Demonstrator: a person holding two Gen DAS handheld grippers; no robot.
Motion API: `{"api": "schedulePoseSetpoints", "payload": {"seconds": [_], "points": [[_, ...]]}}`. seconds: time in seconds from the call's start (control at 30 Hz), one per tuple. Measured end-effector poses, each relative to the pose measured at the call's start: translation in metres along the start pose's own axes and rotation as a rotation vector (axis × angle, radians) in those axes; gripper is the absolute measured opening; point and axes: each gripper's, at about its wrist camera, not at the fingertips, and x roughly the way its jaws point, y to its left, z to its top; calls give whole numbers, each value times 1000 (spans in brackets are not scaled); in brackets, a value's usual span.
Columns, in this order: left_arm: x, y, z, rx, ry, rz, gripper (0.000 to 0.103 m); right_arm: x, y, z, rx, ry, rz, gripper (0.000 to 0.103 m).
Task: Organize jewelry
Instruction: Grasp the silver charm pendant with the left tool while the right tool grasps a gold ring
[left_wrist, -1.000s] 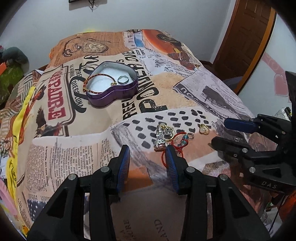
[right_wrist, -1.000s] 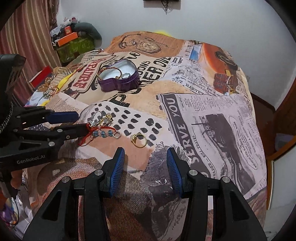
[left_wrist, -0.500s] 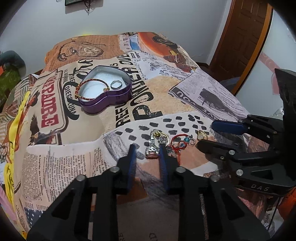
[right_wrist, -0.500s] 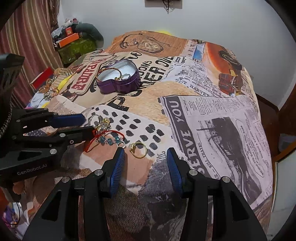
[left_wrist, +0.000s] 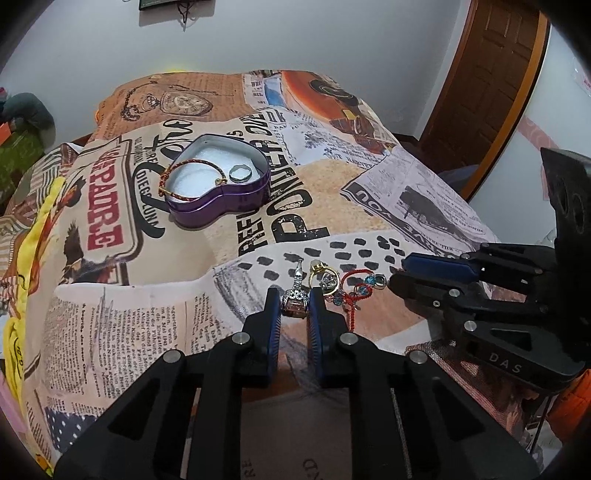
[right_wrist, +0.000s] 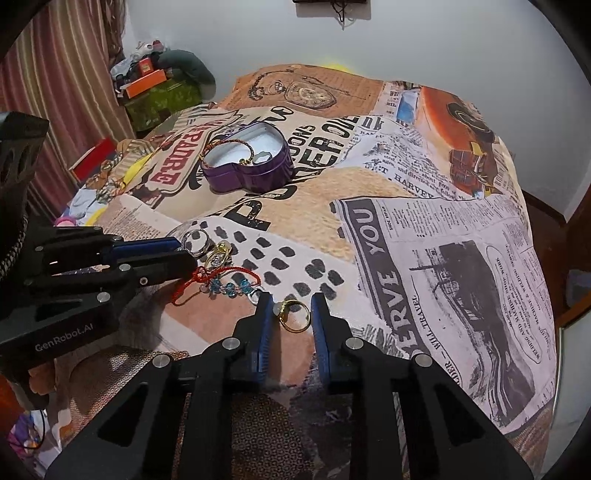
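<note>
Your left gripper (left_wrist: 294, 308) has its blue pads pinched on the silver watch (left_wrist: 295, 303), at the amber-toned end nearest you, while the band trails away across the newspaper-print cloth (left_wrist: 207, 314). Your right gripper (right_wrist: 289, 314) is narrowed around the gold ring (right_wrist: 293, 315), which lies flat between the pads; from here you cannot tell whether the pads actually touch it.

Lift the watch slowly. A second gold ring (left_wrist: 324, 277) and the red cord bracelet with blue beads (left_wrist: 360, 288) lie touching or tangled just beside it, so judging by how close they sit, a fast pull would likely drag them along. Raise it a little, check that nothing hangs from it, then carry it to the purple heart-shaped tin (left_wrist: 218, 192), which stands well back on the cloth and already holds a red-and-gold bangle (left_wrist: 184, 177) and a silver ring (left_wrist: 240, 172).

For the ring on your right, close squarely on the band, not the stone end; a thin flat hoop tends to flick sideways if squeezed off-centre. Keep the pad tips low on the cloth while closing.
</note>
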Motion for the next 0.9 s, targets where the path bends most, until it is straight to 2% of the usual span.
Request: {"api": "schedulePoseSetpoints", "payload": {"seconds": [0.07, 0.1, 0.13, 0.5, 0.9], "points": [[-4, 1, 0, -2, -7, 3, 14, -2, 1, 0, -3, -1, -5, 17], [-6, 1, 1, -3, -11, 4, 14, -3, 1, 0, -4, -3, -5, 8], [-9, 1, 1, -4, -16, 5, 14, -4, 2, 0, -2, 1, -4, 8], [-35, 3, 4, -16, -71, 15, 14, -24, 4, 3, 6, -42, -18, 8], [-50, 14, 6, -38, -112, 26, 14, -42, -10, 11, 60, -96, -36, 7]]}}
